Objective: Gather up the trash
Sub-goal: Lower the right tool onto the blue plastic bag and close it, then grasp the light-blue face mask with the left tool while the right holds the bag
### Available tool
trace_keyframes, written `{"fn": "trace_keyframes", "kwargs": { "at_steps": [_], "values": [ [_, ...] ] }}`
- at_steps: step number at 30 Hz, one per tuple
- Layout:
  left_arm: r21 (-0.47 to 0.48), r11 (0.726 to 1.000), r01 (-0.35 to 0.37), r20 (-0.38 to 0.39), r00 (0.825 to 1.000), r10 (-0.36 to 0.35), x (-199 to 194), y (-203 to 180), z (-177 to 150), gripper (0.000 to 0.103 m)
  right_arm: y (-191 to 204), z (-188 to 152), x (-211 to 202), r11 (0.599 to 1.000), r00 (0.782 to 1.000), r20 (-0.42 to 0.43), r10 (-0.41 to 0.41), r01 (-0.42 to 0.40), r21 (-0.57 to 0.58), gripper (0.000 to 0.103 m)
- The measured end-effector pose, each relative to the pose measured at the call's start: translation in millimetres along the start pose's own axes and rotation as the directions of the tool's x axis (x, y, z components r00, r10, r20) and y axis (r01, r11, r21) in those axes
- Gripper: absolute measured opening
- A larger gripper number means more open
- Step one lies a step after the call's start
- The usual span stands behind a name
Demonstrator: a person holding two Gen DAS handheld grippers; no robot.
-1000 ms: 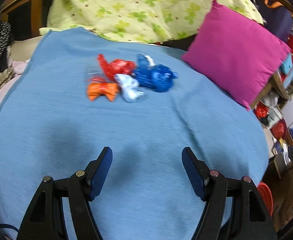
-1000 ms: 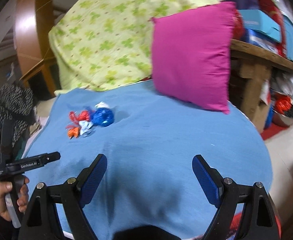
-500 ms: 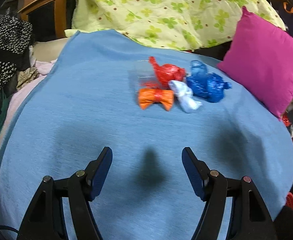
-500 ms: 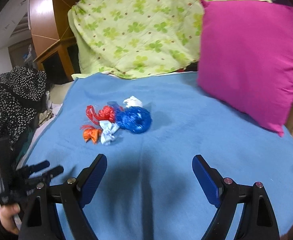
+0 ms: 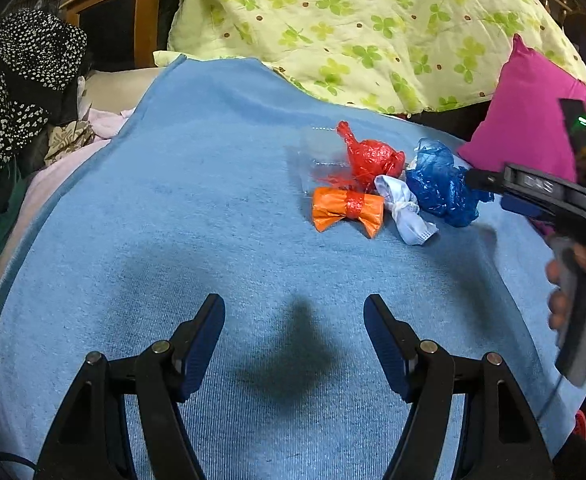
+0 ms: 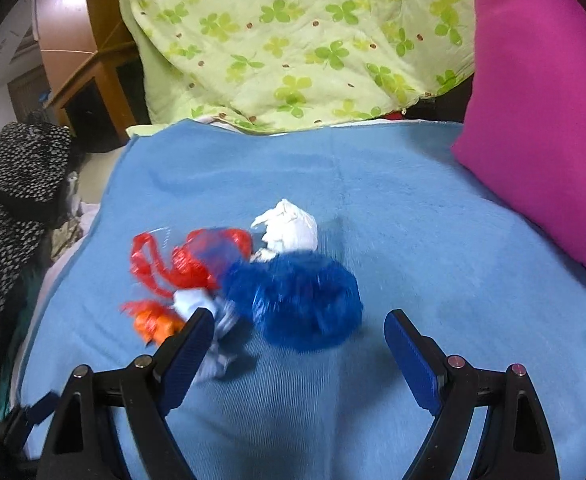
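a light blue terry cloth [image 5: 221, 208] covers the rounded bed surface. behind it lies a pale green quilt printed with clover leaves [image 5: 357, 28], and a magenta square cushion [image 6: 541, 92] leans at the right. a brown wooden cabinet [image 5: 121, 20] stands at the back left, beside a black white-dotted garment [image 5: 17, 80].

Glossy plastic blue bag [image 6: 305, 304], matt cloth blanket [image 5: 197, 216]
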State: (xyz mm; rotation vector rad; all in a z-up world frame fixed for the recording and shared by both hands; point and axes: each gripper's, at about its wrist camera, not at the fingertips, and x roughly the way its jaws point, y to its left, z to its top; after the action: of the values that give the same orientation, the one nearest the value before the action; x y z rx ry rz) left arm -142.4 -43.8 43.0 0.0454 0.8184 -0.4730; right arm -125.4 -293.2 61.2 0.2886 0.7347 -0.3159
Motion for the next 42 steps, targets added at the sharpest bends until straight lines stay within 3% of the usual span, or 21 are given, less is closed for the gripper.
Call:
{"fn": "trace_keyframes", "kwargs": {
  "at_steps": [9,10,12,15,26,31,42],
  "values": [
    [0.012,1.000,-0.014,0.001,1.000,0.014,2,-5,-2,0.072,-4,14,46,1.000,0.999,-0.051,-0.001,0.001,0.012,0.089],
    [0.015,1.000,-0.016,0.002,1.000,0.016,2,-5,-2,0.072,-6,12,49,1.000,0.998,-0.057,0.014,-0.013,0.017,0.084],
    [0.017,1.000,-0.019,0.001,1.000,0.019,3,-6,-2,0.072,-6,11,51,1.000,0.998,-0.062,0.019,-0.018,0.011,0.063],
    [0.016,1.000,-0.024,0.000,1.000,0.024,4,-6,-2,0.072,-4,8,47,1.000,0.998,-0.056,0.022,-0.022,-0.006,0.062],
    [0.051,0.998,-0.033,0.022,0.999,0.032,1,-13,-4,0.072,-23,-34,-19,0.998,0.999,0.008,0.045,-0.046,0.043,0.062],
    [0.042,0.999,0.022,-0.004,1.000,-0.022,2,-27,2,0.072,-36,-60,-55,0.993,0.997,0.065,0.052,-0.059,0.106,0.062],
    [0.080,0.989,0.128,-0.084,0.989,-0.121,50,-109,67,0.072,-67,-88,-103,0.976,0.978,0.206,0.019,-0.063,0.211,0.062]
  ]
}}
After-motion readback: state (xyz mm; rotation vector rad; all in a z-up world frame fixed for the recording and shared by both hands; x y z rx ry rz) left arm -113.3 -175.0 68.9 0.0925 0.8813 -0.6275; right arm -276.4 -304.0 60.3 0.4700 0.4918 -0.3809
